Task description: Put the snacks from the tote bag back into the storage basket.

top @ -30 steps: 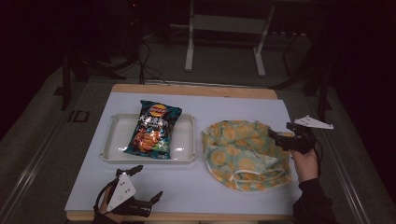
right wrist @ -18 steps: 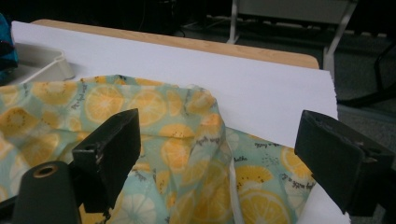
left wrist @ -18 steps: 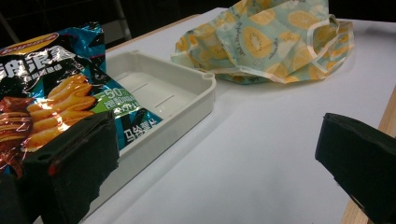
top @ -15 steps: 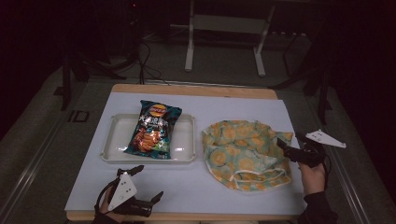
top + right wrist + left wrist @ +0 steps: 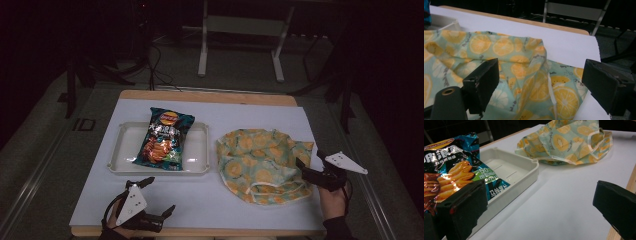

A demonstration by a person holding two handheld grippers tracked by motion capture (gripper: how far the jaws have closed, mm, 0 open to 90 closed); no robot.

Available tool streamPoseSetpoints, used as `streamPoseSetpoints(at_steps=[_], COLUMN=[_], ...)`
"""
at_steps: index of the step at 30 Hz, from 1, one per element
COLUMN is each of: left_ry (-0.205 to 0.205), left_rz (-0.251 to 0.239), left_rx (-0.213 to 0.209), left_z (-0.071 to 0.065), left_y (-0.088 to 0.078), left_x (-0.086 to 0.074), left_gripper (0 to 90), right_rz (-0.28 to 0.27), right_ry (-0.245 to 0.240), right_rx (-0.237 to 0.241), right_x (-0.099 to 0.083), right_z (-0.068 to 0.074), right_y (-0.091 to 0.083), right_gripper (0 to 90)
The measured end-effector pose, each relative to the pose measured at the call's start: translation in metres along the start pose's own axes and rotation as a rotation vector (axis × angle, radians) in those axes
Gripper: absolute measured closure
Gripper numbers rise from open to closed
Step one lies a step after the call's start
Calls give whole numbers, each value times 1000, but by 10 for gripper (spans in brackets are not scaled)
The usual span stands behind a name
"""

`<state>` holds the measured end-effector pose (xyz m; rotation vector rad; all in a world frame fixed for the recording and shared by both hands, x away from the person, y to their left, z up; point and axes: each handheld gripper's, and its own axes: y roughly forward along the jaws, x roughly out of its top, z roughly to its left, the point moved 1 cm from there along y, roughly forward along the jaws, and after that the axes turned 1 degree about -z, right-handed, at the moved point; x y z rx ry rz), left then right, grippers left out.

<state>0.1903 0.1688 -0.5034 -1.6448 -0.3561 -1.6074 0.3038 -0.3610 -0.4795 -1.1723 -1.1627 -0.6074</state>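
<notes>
Dim room, white desk (image 5: 210, 200) | fruit-print cloth bag (image 5: 260, 160) at right edge | chip bag (image 5: 165, 137) on tray (image 5: 197, 150) | both hand-held grippers, left (image 5: 150, 202) and right (image 5: 309, 170), gape empty | we judge: right must close on cloth.

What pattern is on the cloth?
Orange and lemon slices on pale green cloth, clearest in the right gripper view.

The left gripper (image 5: 152, 199) rested low at the tabletop's near left corner, jaws spread wide, held by the left hand (image 5: 114, 226). The right gripper (image 5: 310, 167) hovered by the right edge, jaws parted, gripped by the right hand (image 5: 331, 199).
</notes>
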Motion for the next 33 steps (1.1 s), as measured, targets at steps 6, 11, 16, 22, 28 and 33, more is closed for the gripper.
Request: streamPoseSetpoints(at_steps=[6,11,16,22,28,33], left_ry=[0,3,1,1,0,3], left_rz=[-2,-1,-4,-3,-3,-2], left_rx=[-1,-2,-3,-4,-3,-3], left_z=[0,0,0,0,0,0], left_y=[0,0,-1,0,0,0], left_x=[0,0,0,0,0,0], left_gripper=[0,0,1,1,1,0], right_rz=[-17,-19,-33,-31,-40,-40], right_ry=[13,16,-1,-29,-27,-24], right_rx=[-9,-9,-13,5,4,5], right_x=[-4,-10,-12,-14,-14,-14], right_z=[1,1,6,11,10,9], right_y=[-7,-5,0,4,3,3], right_gripper=[142,143,143,143,143,143])
